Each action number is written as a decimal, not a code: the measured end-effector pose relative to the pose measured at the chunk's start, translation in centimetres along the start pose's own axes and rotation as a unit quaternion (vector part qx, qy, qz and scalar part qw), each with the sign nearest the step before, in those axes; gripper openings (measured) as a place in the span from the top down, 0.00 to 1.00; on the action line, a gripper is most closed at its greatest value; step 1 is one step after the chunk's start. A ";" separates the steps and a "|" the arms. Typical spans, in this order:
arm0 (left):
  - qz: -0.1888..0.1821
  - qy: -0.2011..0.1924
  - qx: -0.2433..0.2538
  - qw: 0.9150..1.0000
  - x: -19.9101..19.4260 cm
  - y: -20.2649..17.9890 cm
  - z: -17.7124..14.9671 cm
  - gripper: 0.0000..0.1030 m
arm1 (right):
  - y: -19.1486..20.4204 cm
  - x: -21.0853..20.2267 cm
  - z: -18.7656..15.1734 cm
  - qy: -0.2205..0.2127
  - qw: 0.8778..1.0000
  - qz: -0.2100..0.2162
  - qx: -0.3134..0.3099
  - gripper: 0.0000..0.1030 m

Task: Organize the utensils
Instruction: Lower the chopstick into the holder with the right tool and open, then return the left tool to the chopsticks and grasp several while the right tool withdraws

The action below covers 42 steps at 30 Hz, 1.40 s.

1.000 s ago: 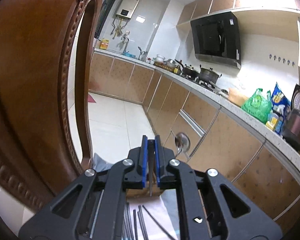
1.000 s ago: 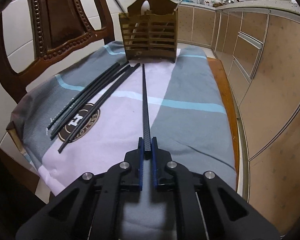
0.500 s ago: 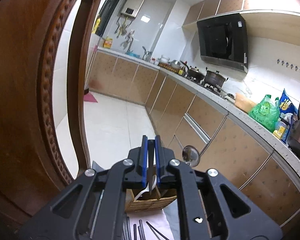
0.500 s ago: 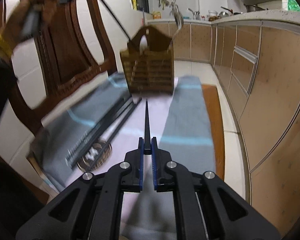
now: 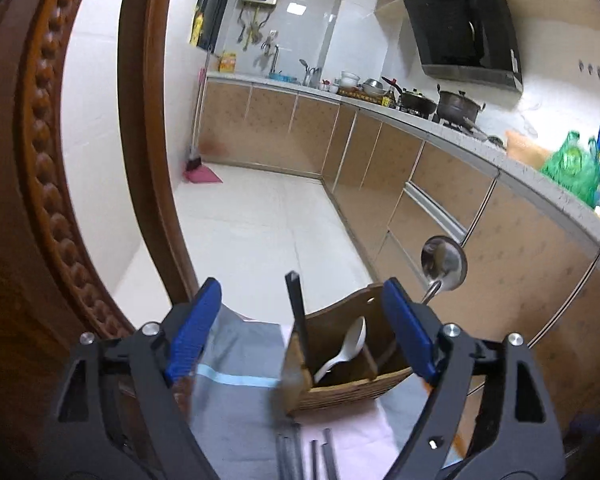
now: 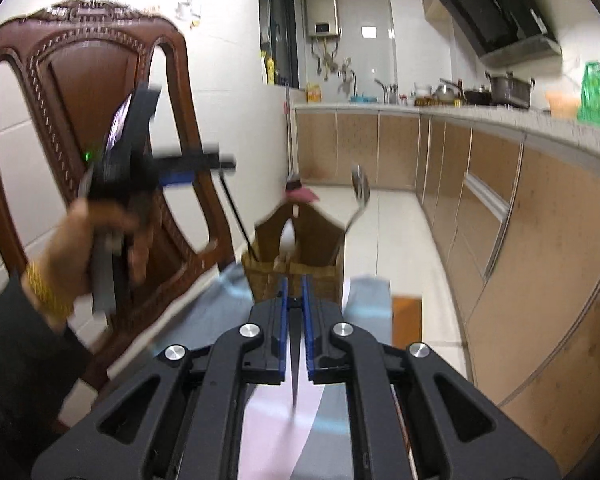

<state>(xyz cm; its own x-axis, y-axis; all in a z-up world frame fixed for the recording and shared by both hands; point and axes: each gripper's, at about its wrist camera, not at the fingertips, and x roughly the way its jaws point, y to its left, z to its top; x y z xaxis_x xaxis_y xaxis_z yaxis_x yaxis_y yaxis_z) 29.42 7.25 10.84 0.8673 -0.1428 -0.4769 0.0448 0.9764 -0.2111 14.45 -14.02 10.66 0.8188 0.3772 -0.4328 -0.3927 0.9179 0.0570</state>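
Standing spread and empty, left gripper [image 5: 300, 320] just opened above slatted wooden utensil holder [image 5: 340, 376], released thin black chopstick [image 5: 298, 320] inside, right gripper [image 6: 295, 304] clamped on another slim black chopstick [image 6: 295, 364].

Our left gripper [image 5: 300, 324] has just been opening, nothing pressed between; our right gripper [image 6: 295, 334] stays clamped shut.
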 end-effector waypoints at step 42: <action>-0.020 0.058 0.040 0.997 -8.0 1.2 -14.8 0.05 | -4.4 10.1 8.0 -0.060 0.990 -0.063 0.112 0.18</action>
<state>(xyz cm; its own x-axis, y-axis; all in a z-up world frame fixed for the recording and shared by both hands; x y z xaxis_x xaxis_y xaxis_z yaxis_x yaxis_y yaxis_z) 15.21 7.14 1.73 0.8013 -0.1959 -0.5652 0.1219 0.9785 -0.1664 27.80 -13.27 13.21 0.9043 0.2584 -0.3399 -0.1933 0.9576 0.2137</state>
